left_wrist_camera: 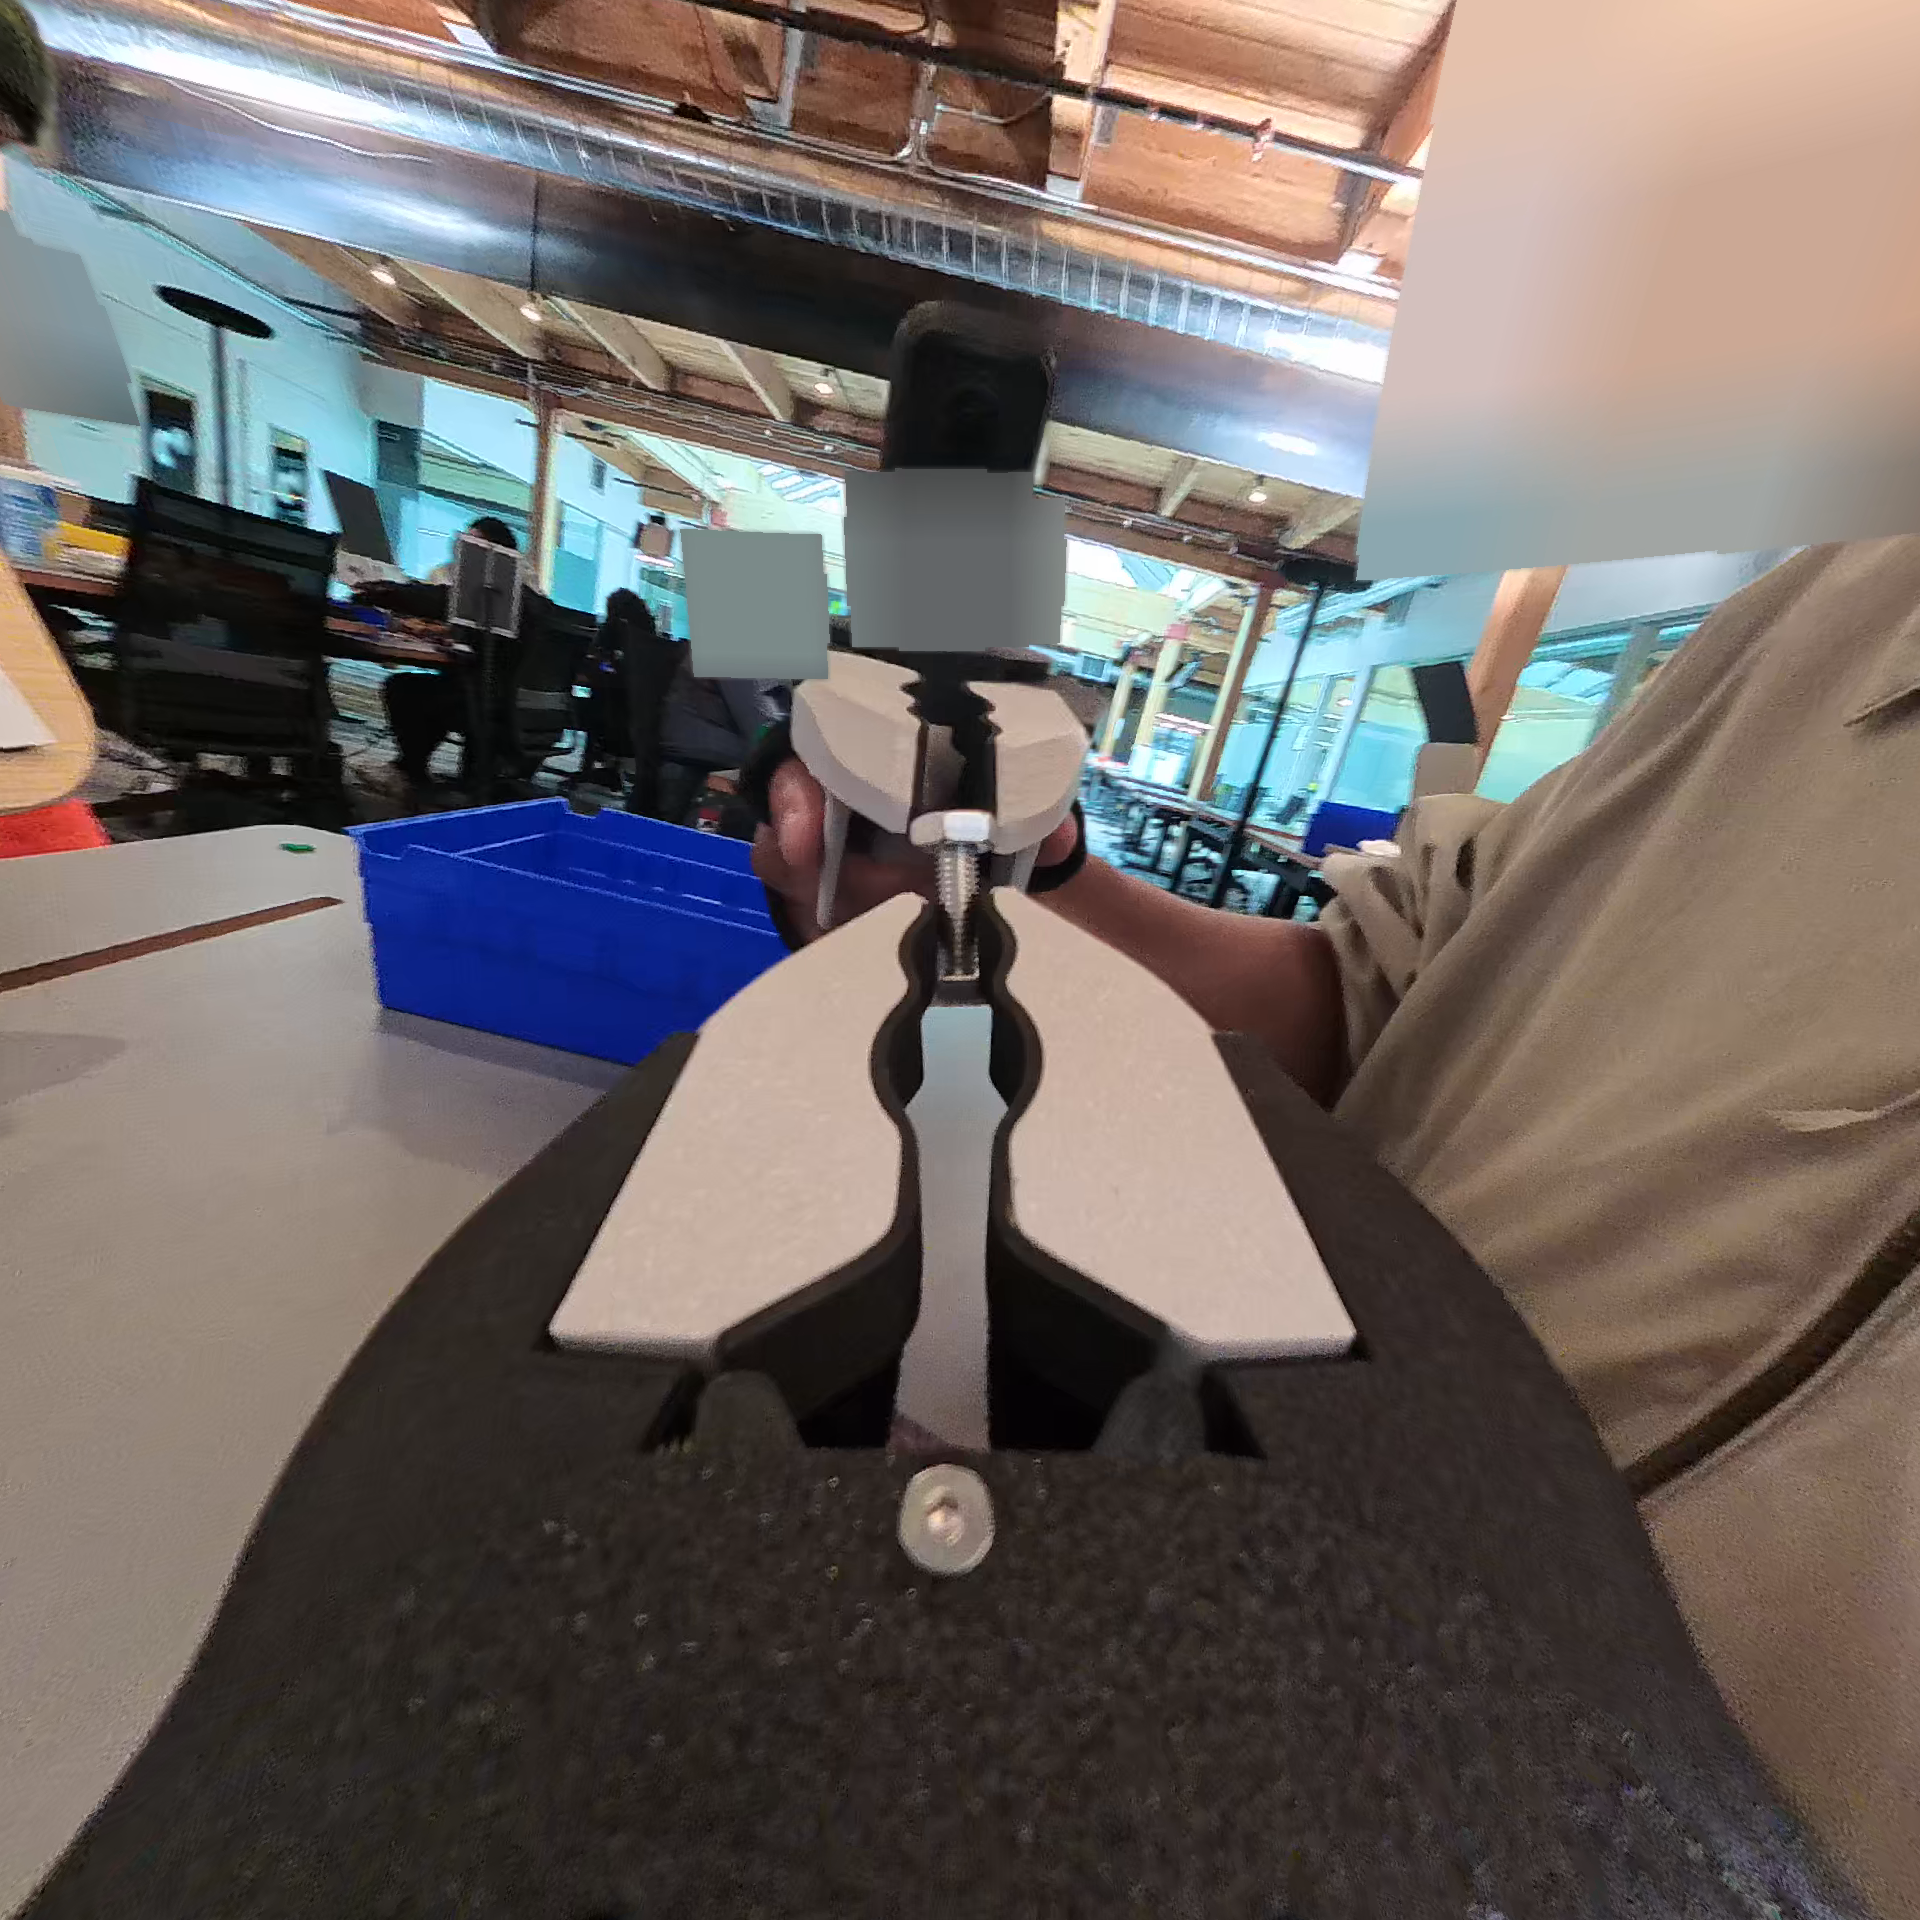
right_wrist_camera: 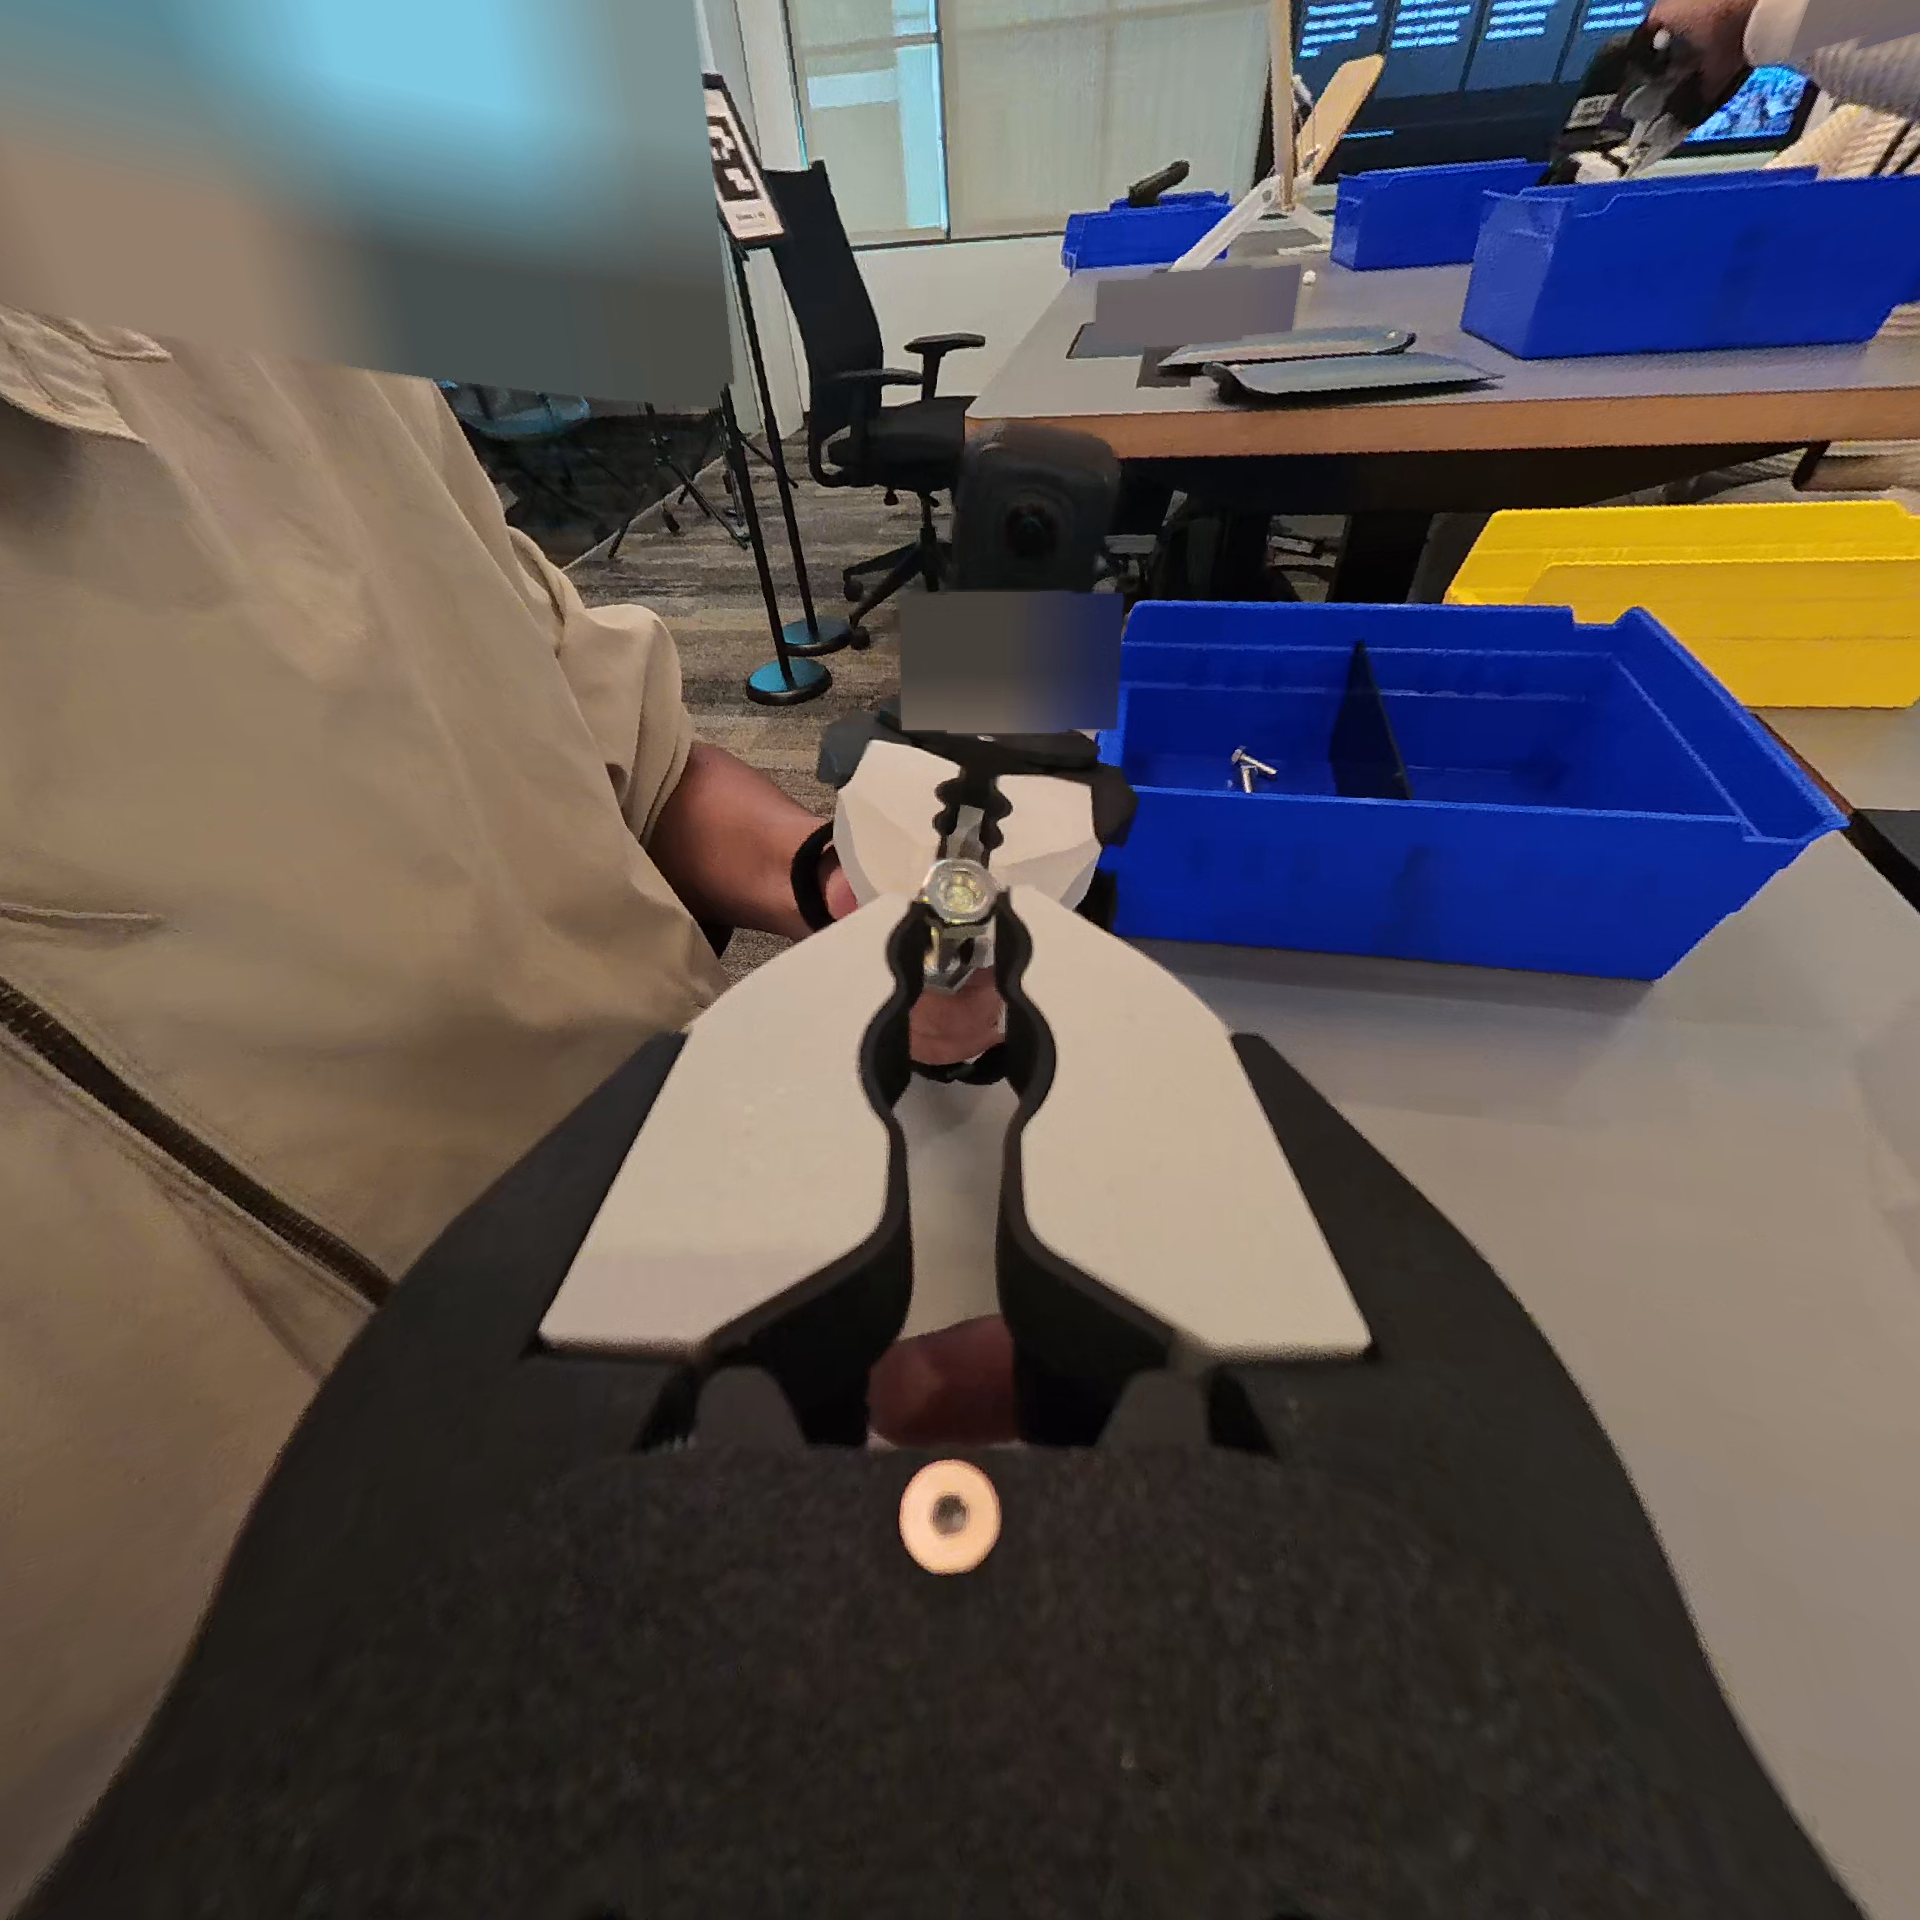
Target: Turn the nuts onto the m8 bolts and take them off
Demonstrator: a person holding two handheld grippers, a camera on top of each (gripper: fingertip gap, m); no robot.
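Steel bolt [left_wrist_camera: 954, 891] — left gripper [left_wrist_camera: 956, 961] clamps its nut [left_wrist_camera: 957, 971], right gripper [right_wrist_camera: 951, 940] its head.

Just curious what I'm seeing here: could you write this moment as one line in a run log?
left claw: shut on nut | right claw: shut on bolt | claws tip to tip above table | blue bin: spare bolt inside

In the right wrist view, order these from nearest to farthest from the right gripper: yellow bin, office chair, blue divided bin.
From the right gripper:
1. Blue divided bin, on the table just right of the fingertips.
2. Yellow bin, behind it, farther right.
3. Office chair, on the floor beyond the table, ahead and slightly left.
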